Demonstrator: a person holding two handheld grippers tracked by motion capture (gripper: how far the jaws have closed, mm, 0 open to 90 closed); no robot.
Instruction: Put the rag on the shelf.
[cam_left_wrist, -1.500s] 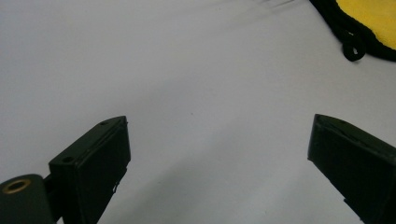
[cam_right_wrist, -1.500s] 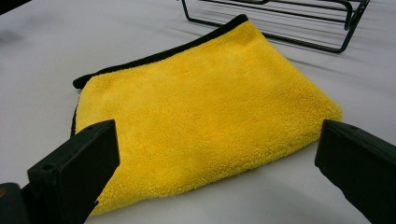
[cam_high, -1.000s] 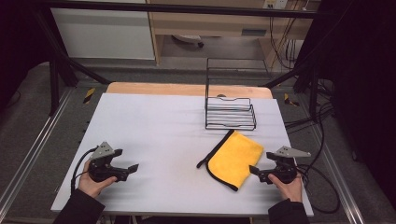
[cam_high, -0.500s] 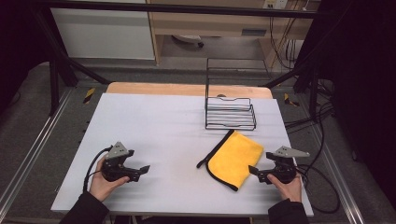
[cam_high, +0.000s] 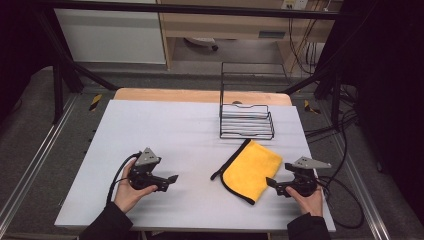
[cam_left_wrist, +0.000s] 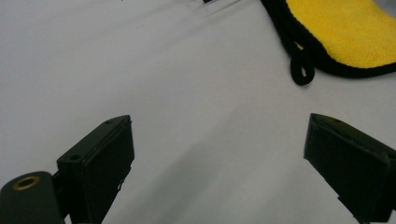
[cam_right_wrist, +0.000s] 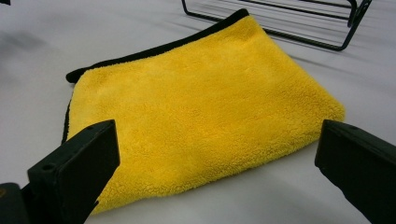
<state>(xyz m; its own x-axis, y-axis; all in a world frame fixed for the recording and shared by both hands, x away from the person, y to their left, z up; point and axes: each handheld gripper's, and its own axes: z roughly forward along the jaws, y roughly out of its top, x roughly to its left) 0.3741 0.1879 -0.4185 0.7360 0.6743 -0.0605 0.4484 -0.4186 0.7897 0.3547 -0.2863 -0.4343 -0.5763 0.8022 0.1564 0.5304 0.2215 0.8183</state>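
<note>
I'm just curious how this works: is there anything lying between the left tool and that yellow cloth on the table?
Nothing visible. The left tool is open over bare white table, and the stretch between it and the yellow cloth holds no object. The wire rack stands behind the cloth, off that path. The right tool waits open at the cloth's other side.

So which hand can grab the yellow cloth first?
Probably the right gripper: its open jaws sit right at the yellow cloth's edge. The left gripper, also open, is farther away across bare table.

Open tabletop (cam_high: 165, 130); wire rack (cam_high: 246, 121) stands behind cloth (cam_high: 250, 170).
</note>
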